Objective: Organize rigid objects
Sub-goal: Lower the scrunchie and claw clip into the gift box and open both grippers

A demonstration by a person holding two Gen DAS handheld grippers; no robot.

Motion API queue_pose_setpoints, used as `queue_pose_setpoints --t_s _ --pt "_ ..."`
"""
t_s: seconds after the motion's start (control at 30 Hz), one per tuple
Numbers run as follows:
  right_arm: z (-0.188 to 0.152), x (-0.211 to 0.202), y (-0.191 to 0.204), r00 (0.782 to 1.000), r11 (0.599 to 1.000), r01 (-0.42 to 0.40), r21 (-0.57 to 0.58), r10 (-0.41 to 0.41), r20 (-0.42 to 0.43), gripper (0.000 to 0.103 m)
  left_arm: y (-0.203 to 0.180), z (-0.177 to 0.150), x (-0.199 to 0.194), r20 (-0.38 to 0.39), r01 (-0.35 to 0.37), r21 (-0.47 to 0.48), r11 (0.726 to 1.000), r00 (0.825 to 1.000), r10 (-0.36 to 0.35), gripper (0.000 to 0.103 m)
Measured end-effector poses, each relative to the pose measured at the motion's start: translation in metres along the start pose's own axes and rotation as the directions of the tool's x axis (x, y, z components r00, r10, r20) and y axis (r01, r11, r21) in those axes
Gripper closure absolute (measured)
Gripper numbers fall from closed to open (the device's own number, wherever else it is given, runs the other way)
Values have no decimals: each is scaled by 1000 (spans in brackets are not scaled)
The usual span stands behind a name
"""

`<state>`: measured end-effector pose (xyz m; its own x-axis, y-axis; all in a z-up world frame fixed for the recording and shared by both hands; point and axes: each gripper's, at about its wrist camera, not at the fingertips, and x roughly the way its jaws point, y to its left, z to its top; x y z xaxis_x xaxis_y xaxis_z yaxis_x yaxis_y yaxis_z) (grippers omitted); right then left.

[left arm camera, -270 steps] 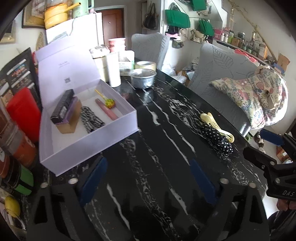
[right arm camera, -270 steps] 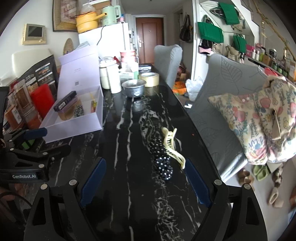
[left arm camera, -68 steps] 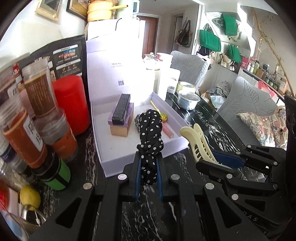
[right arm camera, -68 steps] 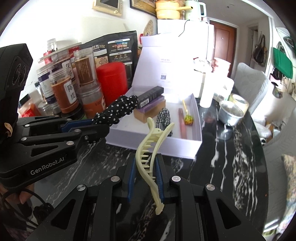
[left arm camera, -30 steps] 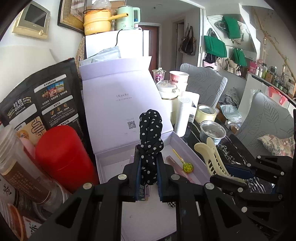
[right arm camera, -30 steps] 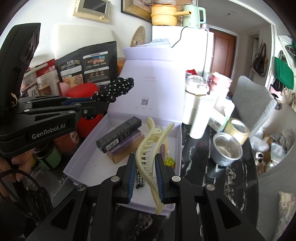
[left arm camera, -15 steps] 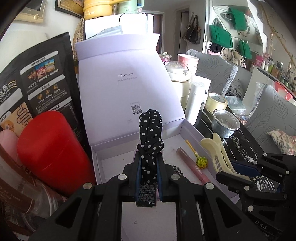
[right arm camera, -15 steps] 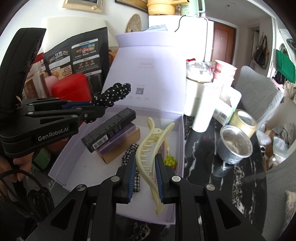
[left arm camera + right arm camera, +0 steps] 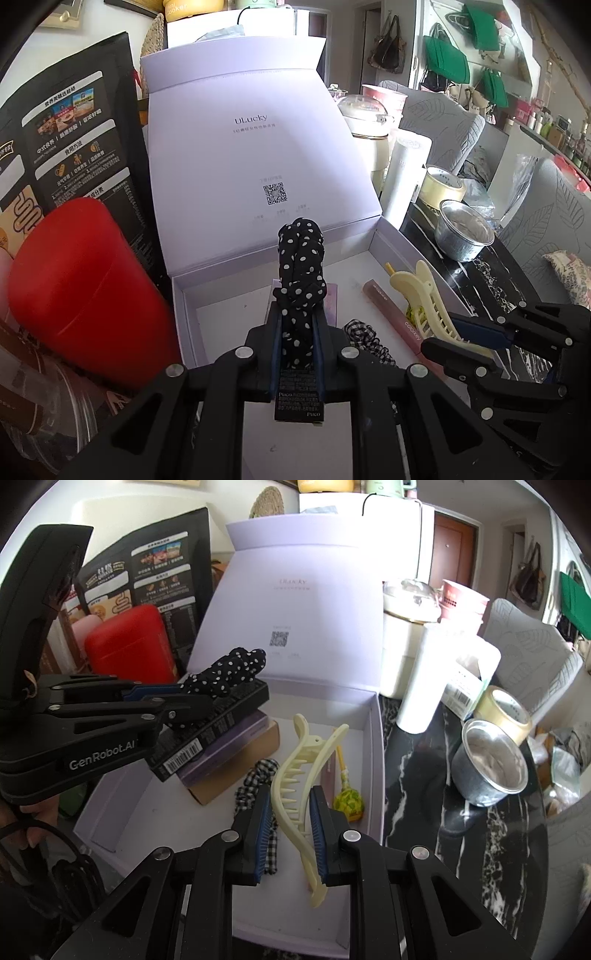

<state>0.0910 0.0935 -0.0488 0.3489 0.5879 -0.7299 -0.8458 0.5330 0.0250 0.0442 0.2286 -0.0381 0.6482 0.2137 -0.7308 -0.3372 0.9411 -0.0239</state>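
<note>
Left gripper (image 9: 297,343): fingers are clamping a black fabric hair band with white polka dots (image 9: 301,273), knotted and standing upright over the box.
Right gripper (image 9: 289,823): fingers are pinching a pale yellow plastic claw clip (image 9: 301,771), teeth facing left.
Lavender cardboard box (image 9: 375,760): lying open beneath both, lid propped upright.
Beyond: a red cylindrical canister (image 9: 79,280) is standing left of the box.
</note>
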Motion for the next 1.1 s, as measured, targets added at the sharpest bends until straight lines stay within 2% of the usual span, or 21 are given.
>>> queue_pose_setpoints --t_s 0.17,0.47,0.57,0.63,1.1 --pt "-2 11 -4 999 999 -30 21 31 -26 82 -1 0 2 -1 -16 6 1000 1000 16 88" --pt "-7 24 -4 998 999 -35 27 37 -57 82 -7 1 4 4 -42 52 998 999 42 88" --pt "-7 23 -5 998 999 -30 29 31 -60 68 -6 2 5 0 -39 38 999 999 39 88" --pt "-7 20 -6 998 999 -27 38 29 -57 53 -5 3 5 -5 -37 29 999 999 37 88" --pt "-7 -4 -14 999 998 -1 65 4 -50 53 -7 6 -4 -27 -29 10 1000 999 29 87"
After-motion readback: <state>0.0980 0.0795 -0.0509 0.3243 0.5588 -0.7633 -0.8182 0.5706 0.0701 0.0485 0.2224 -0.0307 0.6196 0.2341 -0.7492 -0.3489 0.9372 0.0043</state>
